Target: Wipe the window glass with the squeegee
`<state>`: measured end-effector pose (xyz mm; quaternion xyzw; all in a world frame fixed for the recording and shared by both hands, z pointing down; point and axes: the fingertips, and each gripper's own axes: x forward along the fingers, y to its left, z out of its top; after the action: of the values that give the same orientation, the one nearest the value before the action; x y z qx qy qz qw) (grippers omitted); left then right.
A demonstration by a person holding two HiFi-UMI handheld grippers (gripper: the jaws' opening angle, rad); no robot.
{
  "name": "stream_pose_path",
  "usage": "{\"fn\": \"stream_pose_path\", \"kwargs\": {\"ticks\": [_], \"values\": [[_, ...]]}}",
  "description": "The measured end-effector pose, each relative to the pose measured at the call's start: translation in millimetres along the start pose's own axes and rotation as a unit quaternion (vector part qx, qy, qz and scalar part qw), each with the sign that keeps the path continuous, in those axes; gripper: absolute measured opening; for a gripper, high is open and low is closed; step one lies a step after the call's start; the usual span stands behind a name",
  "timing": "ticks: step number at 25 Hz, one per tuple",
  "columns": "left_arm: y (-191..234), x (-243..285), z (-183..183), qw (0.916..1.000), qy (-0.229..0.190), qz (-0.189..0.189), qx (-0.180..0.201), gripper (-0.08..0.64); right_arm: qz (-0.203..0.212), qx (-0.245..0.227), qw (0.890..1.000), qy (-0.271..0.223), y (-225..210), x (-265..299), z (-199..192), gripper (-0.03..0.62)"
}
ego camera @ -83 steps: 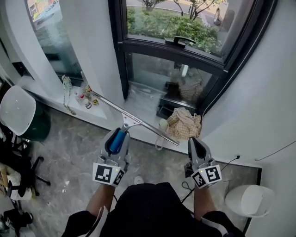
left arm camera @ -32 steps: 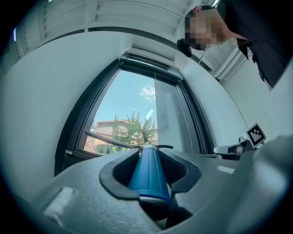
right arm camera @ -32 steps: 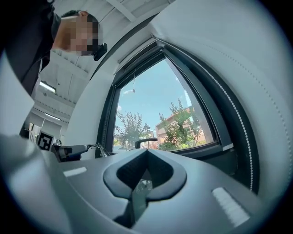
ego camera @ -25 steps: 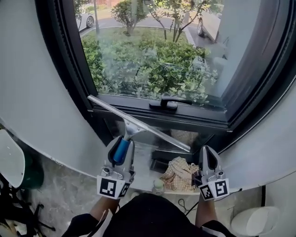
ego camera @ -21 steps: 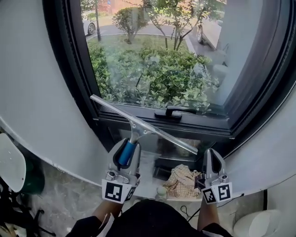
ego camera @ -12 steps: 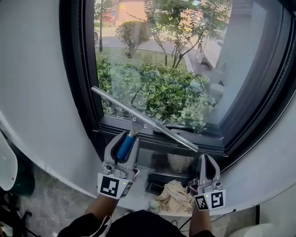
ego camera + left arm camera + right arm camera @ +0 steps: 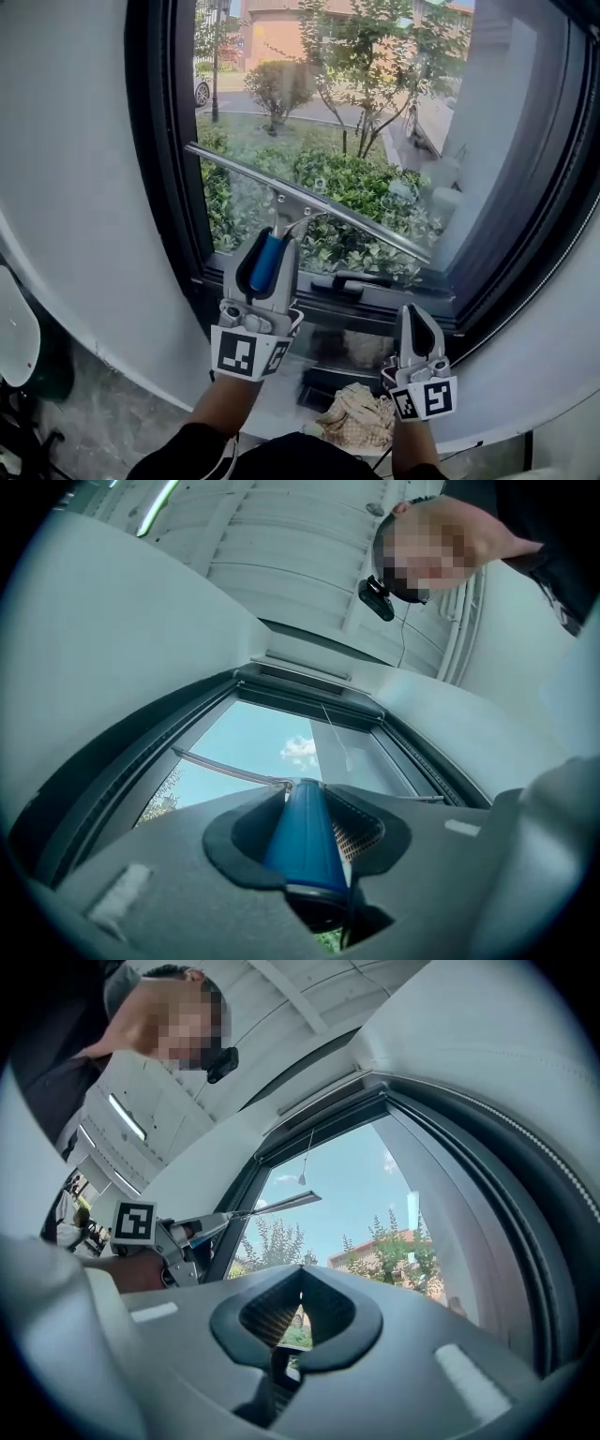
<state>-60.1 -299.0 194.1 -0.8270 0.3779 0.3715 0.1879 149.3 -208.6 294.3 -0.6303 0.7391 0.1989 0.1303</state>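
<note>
Head view first: the left tongs point(image 7: 272, 236) are up in front of the window glass point(image 7: 375, 122), clamped tight round the blue handle of the squeegee point(image 7: 270, 262). Its long blade slants across the lower pane, high end by the dark frame point(image 7: 155, 141) on the left, low end off to the right, above the window handle point(image 7: 361, 278). Can't tell from here whether the rubber edge actually touches the glass. The right tongs point(image 7: 413, 317) sit lower and to the right, below that handle, tips together and pointing up, with a crumpled beige cloth point(image 7: 361, 417) underneath near the picture's bottom edge. Green bushes point(image 7: 356, 187) fill most of the pane. Left gripper view looks up along the jaws instead: the blue handle is wedged between them, both pressing on its sides, and past it just a thin sliver of blade shows against blue sky with one small cloud point(image 7: 298, 750). You also get the white ceiling point(image 7: 281, 546) and the person point(image 7: 553, 574) leaning over, which the head view doesn't catch. Right gripper view: jaws closed on each other, only a slit of light between the pads, holding nothing. It's the one view that shows the left tongs side-on, marker cube point(image 7: 134, 1222) and all, with the blade poking out toward the pane, plus trees and a reddish building point(image 7: 375, 1251) outside.
</note>
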Motion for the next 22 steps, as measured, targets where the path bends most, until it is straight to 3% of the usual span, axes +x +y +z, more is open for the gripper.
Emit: {"fn": "stream_pose_path", "kwargs": {"ticks": [8,13,22], "values": [[7,57,9,0.9986,-0.039,0.018,0.029,0.133,0.033,-0.004,0.999,-0.004,10,16,-1,0.006],[22,86,17,0.9945,-0.066,0.057,0.057,0.133,0.048,-0.010,0.999,-0.011,3,23,8,0.006],[22,141,26,0.9900,-0.119,0.072,0.022,0.133,0.024,-0.021,0.999,-0.011,-25,13,10,0.006]]}}
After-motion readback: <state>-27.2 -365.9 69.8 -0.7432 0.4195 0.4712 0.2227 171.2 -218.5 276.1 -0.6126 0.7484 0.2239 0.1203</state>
